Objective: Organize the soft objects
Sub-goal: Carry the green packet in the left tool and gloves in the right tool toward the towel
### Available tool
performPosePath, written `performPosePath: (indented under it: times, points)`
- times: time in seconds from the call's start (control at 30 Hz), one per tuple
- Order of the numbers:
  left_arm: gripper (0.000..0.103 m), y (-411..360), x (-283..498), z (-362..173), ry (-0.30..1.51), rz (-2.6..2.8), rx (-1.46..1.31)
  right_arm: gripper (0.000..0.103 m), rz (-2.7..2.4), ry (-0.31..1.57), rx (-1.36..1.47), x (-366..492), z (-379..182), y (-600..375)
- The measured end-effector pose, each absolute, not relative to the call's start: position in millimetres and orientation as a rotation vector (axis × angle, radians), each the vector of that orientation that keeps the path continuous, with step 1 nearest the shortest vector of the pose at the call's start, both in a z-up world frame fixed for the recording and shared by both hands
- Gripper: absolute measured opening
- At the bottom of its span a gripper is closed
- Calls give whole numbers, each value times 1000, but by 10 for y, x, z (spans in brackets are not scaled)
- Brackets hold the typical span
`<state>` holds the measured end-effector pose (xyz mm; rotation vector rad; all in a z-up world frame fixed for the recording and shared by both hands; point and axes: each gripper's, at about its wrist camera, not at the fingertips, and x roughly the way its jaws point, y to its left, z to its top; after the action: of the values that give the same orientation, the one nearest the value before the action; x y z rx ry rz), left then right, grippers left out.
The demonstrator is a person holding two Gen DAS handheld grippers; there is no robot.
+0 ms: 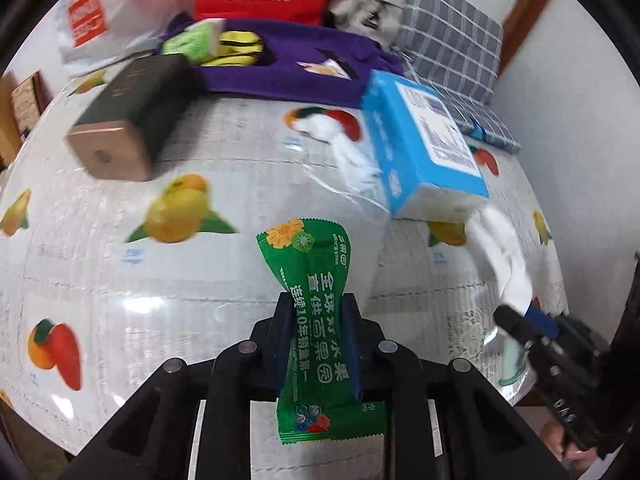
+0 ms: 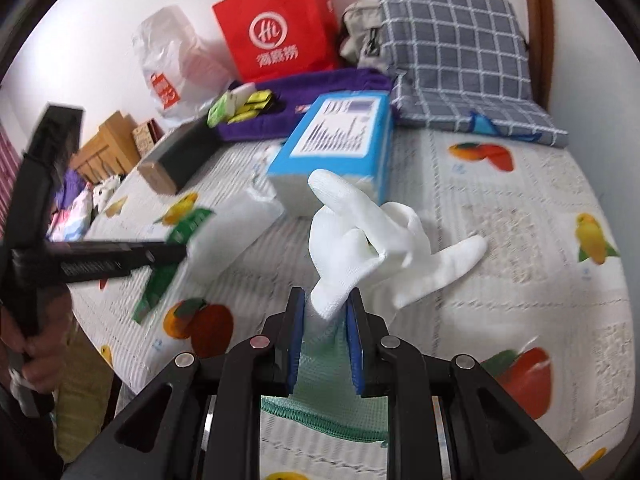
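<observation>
So, mid-task I'd say, with both hands loaded up. The left gripper (image 1: 318, 304) is clamped on a green snack packet (image 1: 316, 300), pinching it around the waist so the wrapper flares out above and below the pads, and it looks lifted clear of the fruit-print tablecloth (image 1: 120, 264). The right gripper (image 2: 326, 306) is squeezed onto a white knit glove (image 2: 360, 240) near the green cuff, with the glove's fingers flopping out toward 1 and 2 o'clock in the right wrist view.

As for what's already sorted: at 12 o'clock on the table there's a purple fabric organizer (image 2: 320, 80) with some yellow packets (image 2: 256, 102) and a pale green-and-white pack (image 2: 226, 106) sitting in its left end. So a few soft bits seem to be put away already. Its right side looks mostly free, though the view's too blurry to tell the compartments apart properly.

Still loose on the table: a blue tissue pack (image 2: 336, 144) at about 12 o'clock just beyond the glove, a crinkly clear plastic wrapper (image 2: 240, 220) beside it at 10 o'clock, and a dark box with a tan end (image 1: 128, 116) at 10 o'clock in the left view. The box isn't soft, so it probably stays.

My guess is the packet and glove both go to the organizer next, then the tissue pack.
</observation>
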<state>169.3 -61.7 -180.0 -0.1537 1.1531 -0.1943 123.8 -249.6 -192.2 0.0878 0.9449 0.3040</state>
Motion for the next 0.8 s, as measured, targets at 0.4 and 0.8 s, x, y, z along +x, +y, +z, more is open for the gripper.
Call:
performPosePath:
  times: [0.4,0.8]
  points:
    - [22,344,1666,-1874,1162,-28,-242,20,344,932,75,1181,-1712,-2216]
    - [22,705,1842,-1560,1070,-24,-275,20,347,833,85,1391,-1165,-2243]
